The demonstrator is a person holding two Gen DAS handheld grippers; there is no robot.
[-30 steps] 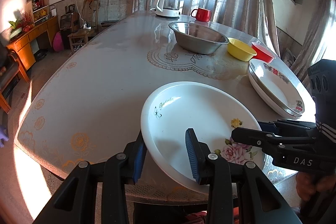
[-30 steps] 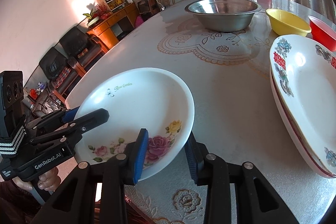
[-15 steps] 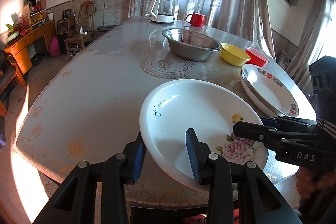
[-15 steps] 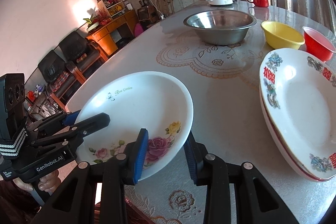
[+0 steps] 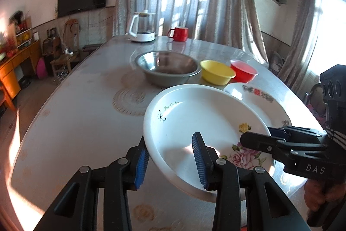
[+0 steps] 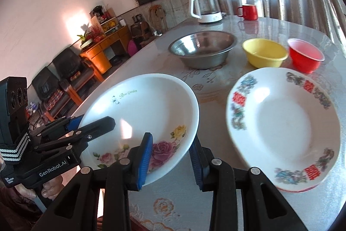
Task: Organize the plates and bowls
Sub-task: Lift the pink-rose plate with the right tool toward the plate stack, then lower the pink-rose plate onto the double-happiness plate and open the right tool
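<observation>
While both tools clamp one dish, left gripper [image 5: 170, 162] closed on near-left rim of rose plate [image 5: 205, 122], right gripper [image 6: 172, 160] closed on its near-right rim, plate held above table [image 5: 86, 112], patterned plate stack [image 6: 285, 122] just right, steel bowl [image 6: 203, 49] farther back.

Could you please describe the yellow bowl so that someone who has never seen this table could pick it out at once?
Start at the long table and find the big steel bowl near its middle. Two smaller bowls sit in a row beside it, towards the curtains; the yellow bowl is the middle one, between the steel bowl and the red bowl. It is the only yellow dish there.
</observation>
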